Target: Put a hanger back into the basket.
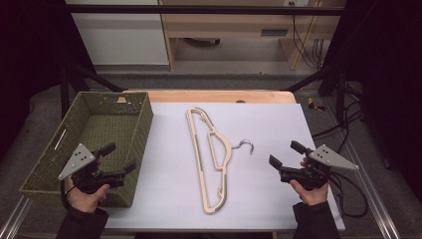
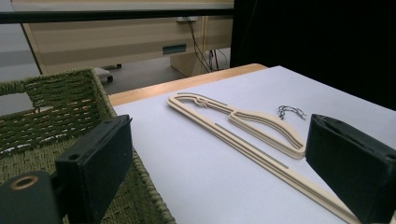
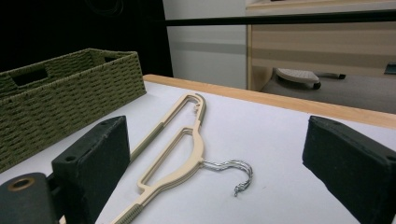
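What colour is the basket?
Olive green, woven; the basket shows best in the right gripper view.

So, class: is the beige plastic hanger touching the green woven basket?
Apart. The high view shows bare white tabletop between the hanger and the basket.

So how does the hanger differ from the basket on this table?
The hanger is beige, thin and flat, lying in the middle of the white table cover; the basket is green, woven and deep, standing at the cover's left edge. The hanger has a metal hook; the basket has cut-out handles. Neither is touched by the left gripper or right gripper, whose jaws are open.
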`<state>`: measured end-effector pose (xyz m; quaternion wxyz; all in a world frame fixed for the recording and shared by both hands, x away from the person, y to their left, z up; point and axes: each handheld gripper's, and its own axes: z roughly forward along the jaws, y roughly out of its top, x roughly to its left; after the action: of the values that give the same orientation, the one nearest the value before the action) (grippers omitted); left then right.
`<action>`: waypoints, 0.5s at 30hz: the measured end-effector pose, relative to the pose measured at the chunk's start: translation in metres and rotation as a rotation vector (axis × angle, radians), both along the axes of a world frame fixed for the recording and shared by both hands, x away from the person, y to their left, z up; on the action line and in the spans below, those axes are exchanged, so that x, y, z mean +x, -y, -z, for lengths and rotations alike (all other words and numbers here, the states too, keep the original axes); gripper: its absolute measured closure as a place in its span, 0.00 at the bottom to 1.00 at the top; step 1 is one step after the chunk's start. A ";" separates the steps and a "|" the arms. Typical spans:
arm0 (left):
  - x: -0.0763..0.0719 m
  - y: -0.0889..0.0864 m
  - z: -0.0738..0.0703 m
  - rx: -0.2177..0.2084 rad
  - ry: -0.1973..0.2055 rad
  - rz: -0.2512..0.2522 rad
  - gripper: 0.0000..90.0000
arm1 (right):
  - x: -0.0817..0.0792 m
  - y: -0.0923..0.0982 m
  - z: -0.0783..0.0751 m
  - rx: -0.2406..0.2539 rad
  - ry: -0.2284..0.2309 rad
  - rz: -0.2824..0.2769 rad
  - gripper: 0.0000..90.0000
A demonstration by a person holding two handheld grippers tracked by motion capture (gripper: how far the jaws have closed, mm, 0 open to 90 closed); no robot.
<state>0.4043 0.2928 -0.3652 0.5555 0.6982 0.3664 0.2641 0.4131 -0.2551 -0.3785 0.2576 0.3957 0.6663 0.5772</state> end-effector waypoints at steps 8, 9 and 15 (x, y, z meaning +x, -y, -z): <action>-0.001 -0.002 0.000 0.004 0.007 -0.014 0.09 | 0.003 -0.012 0.002 -0.033 -0.040 -0.020 0.10; -0.001 -0.002 0.000 0.004 0.007 -0.014 0.09 | 0.003 -0.014 0.002 -0.038 -0.040 -0.022 0.10; -0.001 -0.004 -0.002 0.004 0.016 -0.019 0.08 | 0.004 -0.030 0.004 -0.057 -0.067 -0.059 0.09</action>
<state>0.4028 0.2964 -0.3628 0.5544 0.6936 0.3680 0.2759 0.4171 -0.2253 -0.3826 0.2290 0.3877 0.7020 0.5518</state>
